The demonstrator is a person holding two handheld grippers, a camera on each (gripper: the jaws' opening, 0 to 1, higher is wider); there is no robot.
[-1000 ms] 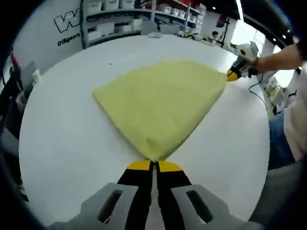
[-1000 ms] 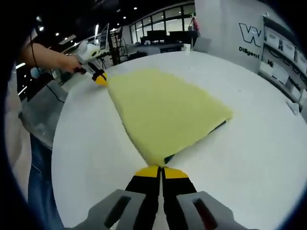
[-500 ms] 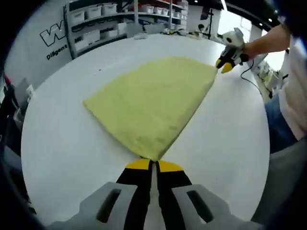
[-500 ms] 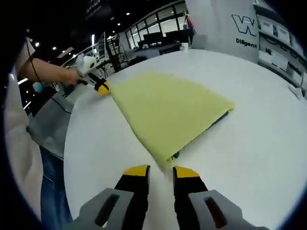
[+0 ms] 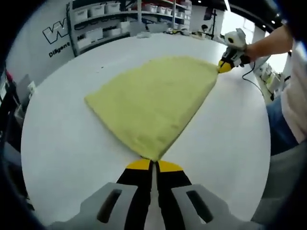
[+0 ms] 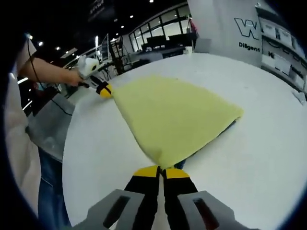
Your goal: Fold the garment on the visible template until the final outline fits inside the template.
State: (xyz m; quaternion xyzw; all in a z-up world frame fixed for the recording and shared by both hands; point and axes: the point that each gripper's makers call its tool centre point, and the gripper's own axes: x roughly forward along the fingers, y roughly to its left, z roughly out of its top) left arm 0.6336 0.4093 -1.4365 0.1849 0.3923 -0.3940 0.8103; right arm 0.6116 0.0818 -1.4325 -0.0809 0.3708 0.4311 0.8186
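The yellow garment (image 5: 153, 98) lies flat on the white table (image 5: 62, 143), folded into a wedge shape. My left gripper (image 5: 153, 164) is shut on its near pointed corner. My right gripper (image 6: 163, 170) is shut on the opposite corner of the garment (image 6: 172, 115). A thin dark strip (image 6: 231, 126) peeks out from under the cloth's right edge. Each gripper also shows from across the cloth: the right gripper (image 5: 225, 65) in the left gripper view and the left gripper (image 6: 104, 89) in the right gripper view, each held by a hand.
Shelves with white bins (image 5: 103, 21) and a wall with lettering (image 6: 250, 33) stand beyond the table's far edge. The person's jeans (image 5: 280, 129) and arm (image 6: 50, 72) are at the table's rim (image 6: 72, 143). Bare white tabletop surrounds the garment.
Half a second ago my right gripper stood open just off the garment's corner; now it is shut on that corner again. The left gripper has stayed shut on its corner.
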